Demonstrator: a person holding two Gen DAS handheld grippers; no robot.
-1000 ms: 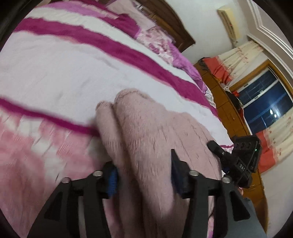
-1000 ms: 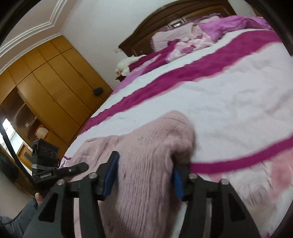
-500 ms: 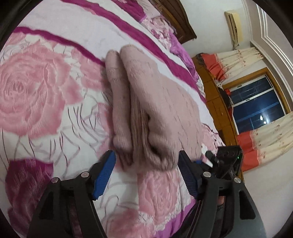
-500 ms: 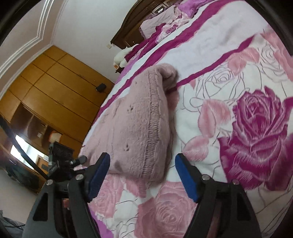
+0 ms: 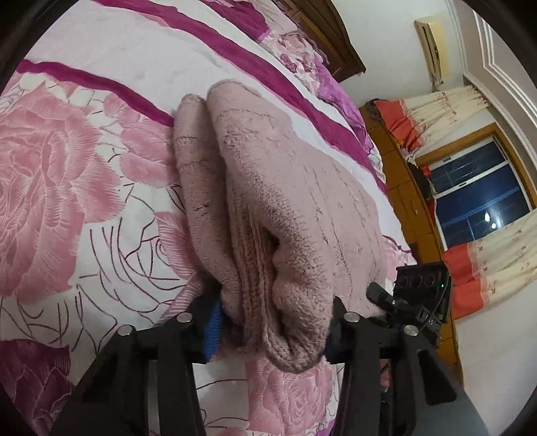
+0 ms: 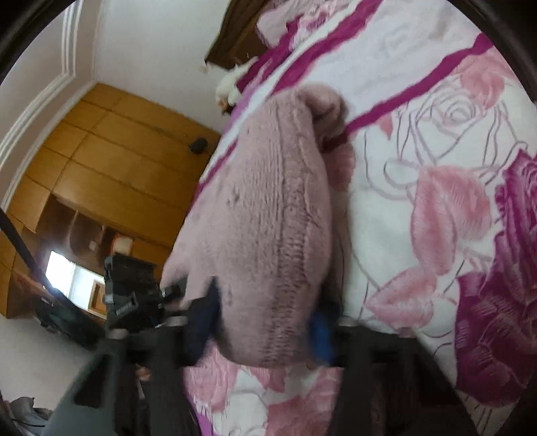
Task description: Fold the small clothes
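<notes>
Rose-printed bedding (image 5: 60, 187) with magenta stripes covers the bed, a dark headboard (image 5: 322, 30) at its far end and a wooden wardrobe (image 6: 100, 174) to one side. On it lies the task's thing, a folded dusty-pink knitted sweater (image 5: 278, 187), stacked in several thick layers near the bed's front edge.

Both claws have just been closing, each with the sweater between its fingers. The left claw (image 5: 273, 318) is narrowed onto the near end of the bundle, and its blue pads (image 5: 213, 323) press into the knit from either side. The right claw (image 6: 265, 322) does the same at the other near corner, though that view is blurred and the far pad is half hidden by wool.

As I judge it, the main risk is a partial grip: the layers bulge past the pads, so a lift could carry the outer folds while the inner ribbed layer slips out and the stack falls open. Uneven pulling between the two hands could also skew the fold or stretch the loose knit. The bundle sits close to the bed's edge, so a dropped corner might slide off towards the floor. The thin sleeve fold (image 5: 188, 141) lying beside the main stack could trail behind and come undone.
</notes>
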